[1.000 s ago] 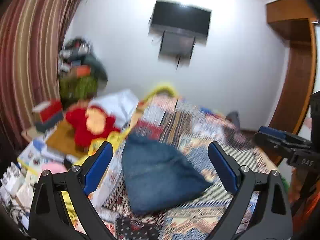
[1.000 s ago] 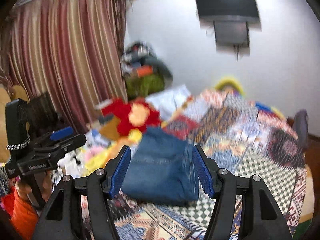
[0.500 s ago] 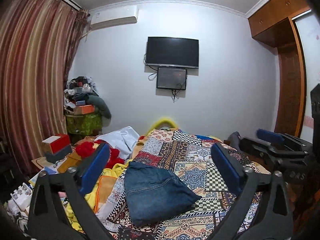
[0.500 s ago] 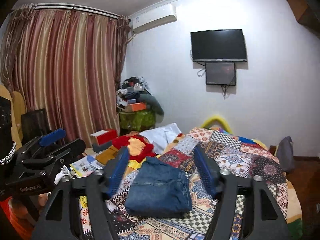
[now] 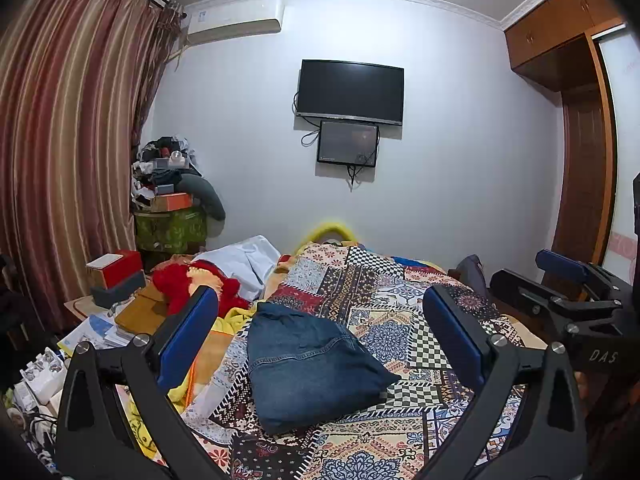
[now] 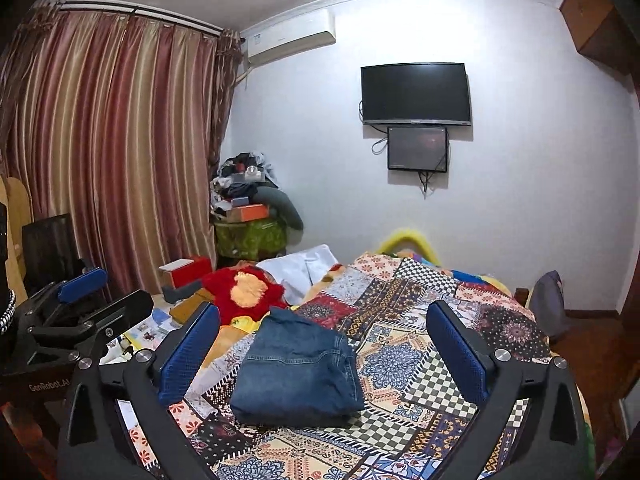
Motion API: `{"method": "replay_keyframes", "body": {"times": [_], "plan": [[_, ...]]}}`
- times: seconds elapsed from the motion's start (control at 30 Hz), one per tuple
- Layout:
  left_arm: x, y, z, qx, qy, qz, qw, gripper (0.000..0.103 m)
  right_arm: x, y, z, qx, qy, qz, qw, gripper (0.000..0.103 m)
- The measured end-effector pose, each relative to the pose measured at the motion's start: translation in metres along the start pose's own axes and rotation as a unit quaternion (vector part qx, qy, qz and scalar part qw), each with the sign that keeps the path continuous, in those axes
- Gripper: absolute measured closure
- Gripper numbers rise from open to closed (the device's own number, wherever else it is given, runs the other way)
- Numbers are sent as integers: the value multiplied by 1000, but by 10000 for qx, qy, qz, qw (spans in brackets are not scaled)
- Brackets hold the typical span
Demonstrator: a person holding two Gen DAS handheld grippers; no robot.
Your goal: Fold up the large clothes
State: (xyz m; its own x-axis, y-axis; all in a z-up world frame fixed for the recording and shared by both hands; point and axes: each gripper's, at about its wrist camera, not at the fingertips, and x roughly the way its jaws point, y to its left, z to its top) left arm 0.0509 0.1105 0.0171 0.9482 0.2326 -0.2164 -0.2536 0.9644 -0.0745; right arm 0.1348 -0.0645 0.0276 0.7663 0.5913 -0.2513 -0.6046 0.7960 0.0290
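Note:
A folded pair of blue jeans (image 5: 312,364) (image 6: 298,372) lies flat on the patchwork bed cover (image 5: 400,320) (image 6: 404,360). My left gripper (image 5: 320,308) is held above the bed's near end, open and empty, short of the jeans. My right gripper (image 6: 323,316) hovers likewise with its jaws opening wide; nothing is between its pads. Each gripper also shows from the side in the other's view: the right gripper (image 5: 532,276) at the right edge, the left gripper (image 6: 108,292) at the left edge. Neither touches the jeans.
Left of the jeans lie a red plush toy (image 6: 244,292), a white cloth (image 5: 248,260), yellow fabric (image 5: 200,360), boxes and papers (image 5: 116,276). A cluttered green stand (image 6: 248,236) and a curtain (image 6: 120,160) stand behind. A wooden wardrobe (image 5: 580,200) is at the right.
Both grippers have drawn back from the jeans and tipped upward, so more of the room shows. The right jaws have spread much wider. The jeans stay folded on the bed.

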Motion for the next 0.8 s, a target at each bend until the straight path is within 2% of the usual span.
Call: {"method": "replay_keyframes", "body": {"times": [0.8], "plan": [[9,8,-8,-152,204,50,9997,0,10,6,-6,-147,145,-68,9998,1]]}}
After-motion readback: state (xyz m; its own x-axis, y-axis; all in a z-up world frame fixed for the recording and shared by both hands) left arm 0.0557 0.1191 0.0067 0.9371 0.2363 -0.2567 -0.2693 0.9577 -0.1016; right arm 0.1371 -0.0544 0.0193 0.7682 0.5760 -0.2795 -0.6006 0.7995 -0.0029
